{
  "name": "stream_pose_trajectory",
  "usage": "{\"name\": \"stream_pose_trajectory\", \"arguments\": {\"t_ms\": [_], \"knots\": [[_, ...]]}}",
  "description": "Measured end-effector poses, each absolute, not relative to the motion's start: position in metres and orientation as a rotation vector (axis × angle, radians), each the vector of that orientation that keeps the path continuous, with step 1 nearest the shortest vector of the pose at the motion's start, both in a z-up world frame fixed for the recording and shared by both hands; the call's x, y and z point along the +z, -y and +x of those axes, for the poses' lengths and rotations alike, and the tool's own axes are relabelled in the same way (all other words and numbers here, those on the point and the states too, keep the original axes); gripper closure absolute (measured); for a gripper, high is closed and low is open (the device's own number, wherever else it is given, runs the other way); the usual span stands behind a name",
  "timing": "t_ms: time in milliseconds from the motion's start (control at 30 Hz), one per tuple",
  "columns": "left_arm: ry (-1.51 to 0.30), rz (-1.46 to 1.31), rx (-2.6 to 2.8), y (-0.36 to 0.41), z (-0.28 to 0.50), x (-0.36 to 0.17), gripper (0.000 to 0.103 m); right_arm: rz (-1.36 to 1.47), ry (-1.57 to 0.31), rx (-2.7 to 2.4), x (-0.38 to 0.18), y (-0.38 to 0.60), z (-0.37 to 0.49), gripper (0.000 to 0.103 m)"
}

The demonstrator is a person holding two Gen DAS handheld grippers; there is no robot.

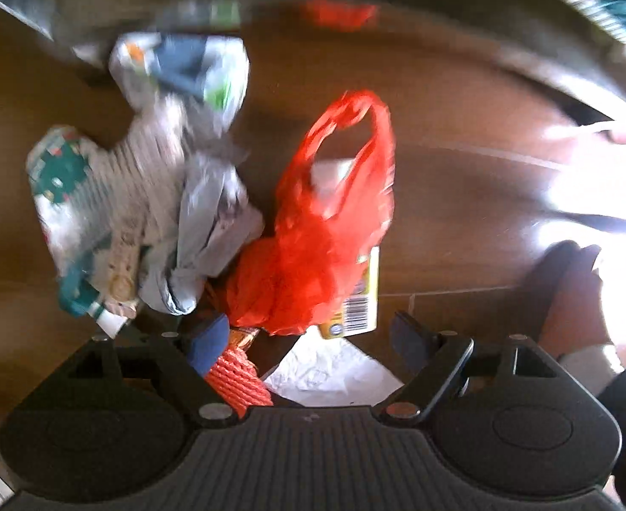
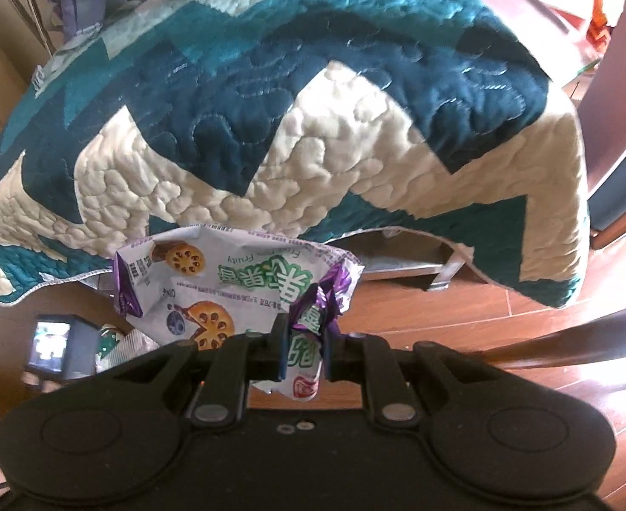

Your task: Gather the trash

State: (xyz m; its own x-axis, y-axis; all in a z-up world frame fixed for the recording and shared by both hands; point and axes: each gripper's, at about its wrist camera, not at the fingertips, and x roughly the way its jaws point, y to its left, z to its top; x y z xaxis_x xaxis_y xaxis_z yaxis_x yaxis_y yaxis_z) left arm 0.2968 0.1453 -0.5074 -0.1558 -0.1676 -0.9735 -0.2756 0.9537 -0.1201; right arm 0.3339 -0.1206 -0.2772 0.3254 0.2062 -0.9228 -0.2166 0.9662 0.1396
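The left gripper [image 1: 311, 336] points down at a wooden floor [image 1: 462, 196] with its jaws spread wide and nothing pinched between them. In the gap between the blue fingertips [image 1: 208, 343] lie a sheet of crumpled white paper [image 1: 325, 372] at about 6 o'clock and a coil of orange rope [image 1: 238, 377] touching the inner side of the finger at 7 o'clock. Just beyond the tips, toward 12 o'clock, a red plastic bag [image 1: 317, 230] sits in a heap with its handle loop standing up, and a yellow barcoded packet [image 1: 357, 302] pokes out from under it at 1 o'clock. Further to 10 o'clock, blurred, lie a grey crumpled bag [image 1: 211, 230] and a printed white and teal wrapper [image 1: 78, 196], touching one another. In the right wrist view, the right gripper [image 2: 306, 343] has its jaws drawn close and clamped on a white and purple snack wrapper [image 2: 236, 281], which fans out from the tips toward 11 o'clock, clear of the floor. Beyond it, from 9 to 3 o'clock, hangs a teal and cream quilt [image 2: 296, 127], with wood flooring [image 2: 440, 311] below its edge.
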Motion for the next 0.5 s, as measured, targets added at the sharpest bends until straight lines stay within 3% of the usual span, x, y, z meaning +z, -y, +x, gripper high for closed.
{"name": "stream_pose_trajectory", "arguments": {"t_ms": [300,500], "knots": [[-1.826,-0.26,0.032,-0.155,0.291,-0.57,0.021,0.0,-1.267,0.298,-0.294,0.108,0.338,0.089],[-1.813,-0.293,-0.007,-0.151,0.288,-0.582,0.035,0.003,-1.3,0.283,-0.302,0.107,0.341,0.089]]}}
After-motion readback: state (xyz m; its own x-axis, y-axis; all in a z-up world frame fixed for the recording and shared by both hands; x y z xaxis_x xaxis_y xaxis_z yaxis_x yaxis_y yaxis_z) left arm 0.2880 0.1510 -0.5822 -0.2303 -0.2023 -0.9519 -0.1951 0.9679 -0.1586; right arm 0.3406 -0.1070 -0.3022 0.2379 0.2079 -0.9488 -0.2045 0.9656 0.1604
